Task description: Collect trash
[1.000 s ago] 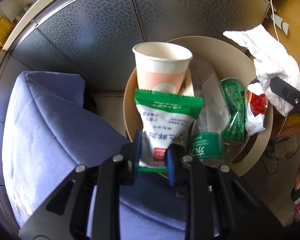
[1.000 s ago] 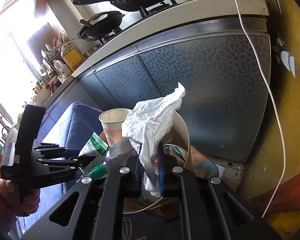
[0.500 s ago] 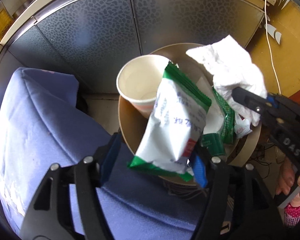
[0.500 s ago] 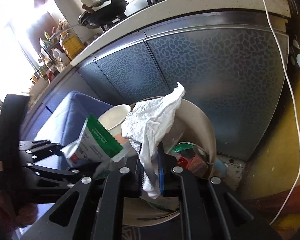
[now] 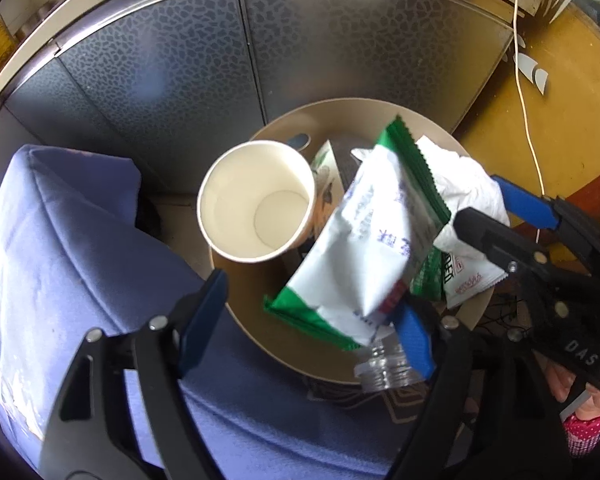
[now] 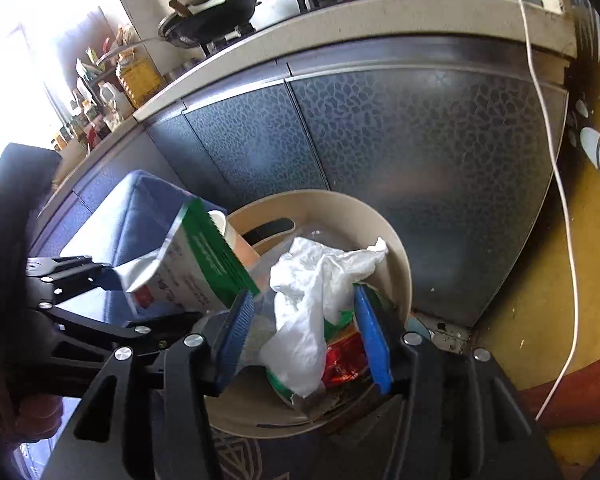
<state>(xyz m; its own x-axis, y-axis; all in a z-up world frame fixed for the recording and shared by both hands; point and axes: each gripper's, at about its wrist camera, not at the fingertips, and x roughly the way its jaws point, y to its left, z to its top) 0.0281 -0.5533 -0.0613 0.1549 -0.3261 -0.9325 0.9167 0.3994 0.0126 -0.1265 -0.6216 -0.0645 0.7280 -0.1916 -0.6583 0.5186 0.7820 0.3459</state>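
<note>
My left gripper [image 5: 308, 316] fills the bottom of the left wrist view, its jaws spread wide and opening. Between them, toward the right blue pad, a green and white snack packet [image 5: 364, 248] slants over the beige waste bin [image 5: 252, 312]; its lower corner touches or lies just beside that pad, and the left pad stands well apart from it. An upright paper cup [image 5: 256, 200] sits in the bin at centre frame, left of the packet. A clear plastic bottle neck [image 5: 384, 364] pokes out just below the right pad.

My right gripper [image 6: 304, 336] occupies the lower middle of the right wrist view, its jaws parted and opening. A crumpled white tissue [image 6: 316, 304] hangs between the two blue pads above the bin's contents; I cannot tell whether either pad touches it. Red and green wrappers [image 6: 340, 356] lie beneath it in the bin. A blue cushion [image 5: 80, 248] lies left of the bin, against dark patterned cabinet doors [image 6: 400, 152].
</note>
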